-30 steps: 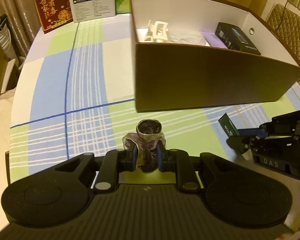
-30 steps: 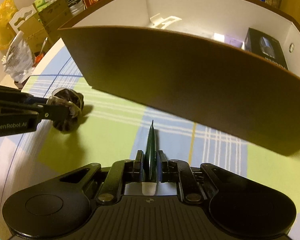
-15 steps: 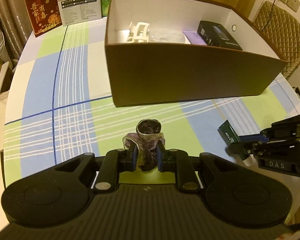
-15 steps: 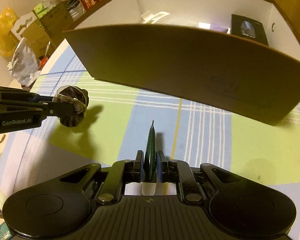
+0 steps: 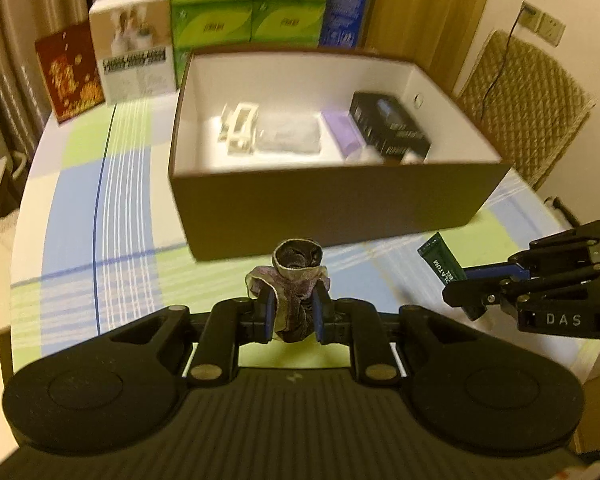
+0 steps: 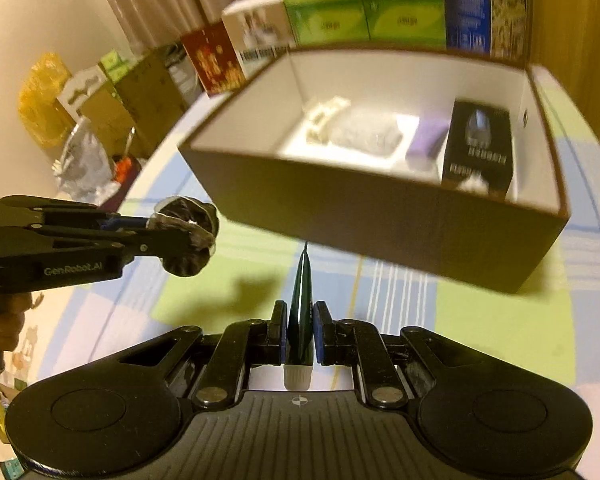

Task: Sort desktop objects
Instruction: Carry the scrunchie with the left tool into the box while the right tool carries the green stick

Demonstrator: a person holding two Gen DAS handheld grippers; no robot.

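Observation:
My left gripper [image 5: 291,312] is shut on a dark purple fabric scrunchie [image 5: 296,276], held above the checked tablecloth in front of the brown box [image 5: 332,200]. From the right wrist view the same scrunchie [image 6: 186,240] hangs at the left in that gripper [image 6: 168,236]. My right gripper [image 6: 300,332] is shut on a dark green tube [image 6: 302,300], white cap toward the camera; the tube [image 5: 440,262] also shows at the right of the left wrist view. The box [image 6: 380,216] is open-topped and white inside.
Inside the box lie a white clip [image 5: 240,128], a clear packet [image 5: 290,140], a purple item [image 5: 342,132] and a black carton [image 5: 392,128]. Green tissue packs [image 5: 252,0], a red box [image 5: 70,72] and a white box [image 5: 134,44] stand behind. A padded chair [image 5: 528,112] is at right.
Both grippers have risen with their objects still held. The box now appears lower and farther, with its inside floor and contents in fuller view.

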